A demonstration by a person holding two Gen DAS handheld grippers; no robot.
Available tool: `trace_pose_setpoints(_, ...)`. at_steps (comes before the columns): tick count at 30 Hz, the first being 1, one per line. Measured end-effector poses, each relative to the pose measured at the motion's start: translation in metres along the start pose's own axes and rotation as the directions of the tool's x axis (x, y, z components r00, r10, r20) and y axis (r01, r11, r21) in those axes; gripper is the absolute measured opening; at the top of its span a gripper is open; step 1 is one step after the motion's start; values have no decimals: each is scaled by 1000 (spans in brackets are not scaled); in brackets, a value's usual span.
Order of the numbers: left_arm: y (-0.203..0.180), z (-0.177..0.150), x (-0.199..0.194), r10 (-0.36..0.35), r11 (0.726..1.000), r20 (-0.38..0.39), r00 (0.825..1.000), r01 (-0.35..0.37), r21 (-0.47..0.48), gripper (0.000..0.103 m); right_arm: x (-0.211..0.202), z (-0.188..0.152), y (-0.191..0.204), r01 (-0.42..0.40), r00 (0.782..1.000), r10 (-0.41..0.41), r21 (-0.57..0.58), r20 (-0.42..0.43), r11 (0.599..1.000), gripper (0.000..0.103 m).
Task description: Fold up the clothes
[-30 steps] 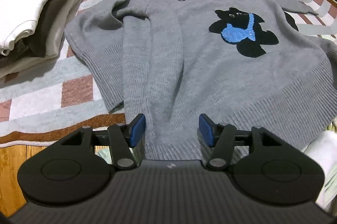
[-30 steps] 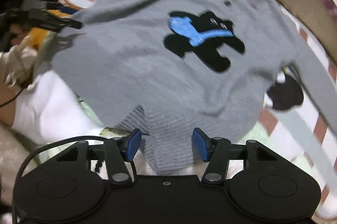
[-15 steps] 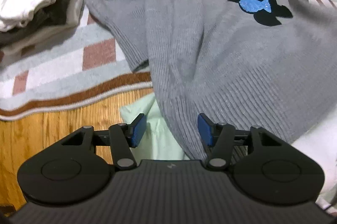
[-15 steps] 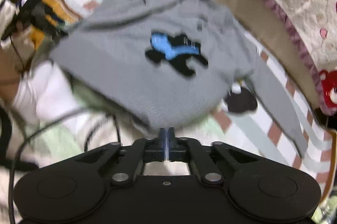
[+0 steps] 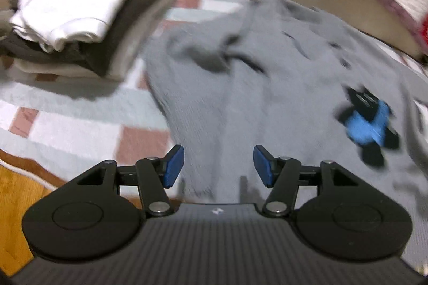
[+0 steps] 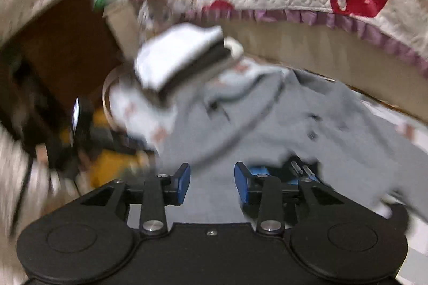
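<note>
Left wrist view: we see grey sweater [image 5: 267,87] spread on checked blanket [image 5: 80,119], filling centre to 3 o'clock; folded stack [image 5: 88,12] at 10 o'clock. Left gripper [image 5: 218,164] jaws spread, nothing between pads, sweater below. Right gripper [image 6: 212,183] jaws opening, no cloth pinched; sweater [image 6: 267,124] ahead at 12 to 3 o'clock. We judge step: bottom fold under way. Next move calls for fresh grip on hem or sleeve. Motion blur heavy; hem, right sleeve end cut off.
</note>
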State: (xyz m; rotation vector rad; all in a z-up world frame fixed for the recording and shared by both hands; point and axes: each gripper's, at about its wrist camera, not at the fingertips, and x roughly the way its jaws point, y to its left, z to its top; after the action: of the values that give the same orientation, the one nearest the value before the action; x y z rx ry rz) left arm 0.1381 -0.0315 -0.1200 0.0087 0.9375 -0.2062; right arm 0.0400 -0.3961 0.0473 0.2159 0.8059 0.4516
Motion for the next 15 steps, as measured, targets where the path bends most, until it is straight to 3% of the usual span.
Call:
trace_pose_setpoints(2,11,8,15,46,999,18,999,-45,-26,57,38,9,-9,-30,999,30,47,20,998,42)
trace_pose_setpoints(7,42,3,53,54,984,-30,998,-59,-167,57,125,-1,-18,-48,998,45,64,46,997,45)
trace_pose_setpoints(13,41,-8,72,12,992,-54,998,-19,-128,57,184,-48,-64,-30,998,36,123,-52,992,45)
trace_pose_setpoints(15,38,-7,77,29,994,-27,999,-32,-103,64,188,-63,-82,-25,998,36,176,-59,984,45)
